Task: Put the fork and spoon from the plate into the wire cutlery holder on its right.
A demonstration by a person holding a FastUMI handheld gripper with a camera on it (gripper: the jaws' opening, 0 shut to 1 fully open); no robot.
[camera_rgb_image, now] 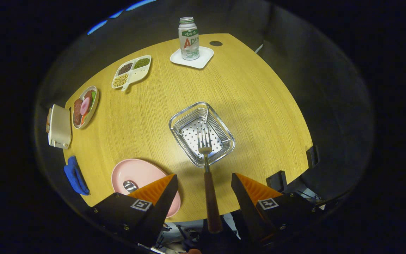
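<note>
Steel-tined, wooden-handled fork (205,165) hangs between the gripper's (204,183) wide-spread fingers, neither pressing it, tines over the rectangular wire cutlery holder (220,121) at twelve o'clock. Undelivered, the metal spoon (130,185) waits on the pink round plate (139,171) at nine.

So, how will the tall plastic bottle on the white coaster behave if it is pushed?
The tall plastic bottle stands upright and narrow on the white square coaster, so it probably tips rather than slides. It looks nearly empty, so likely light. The claw is open, far from it.
</note>
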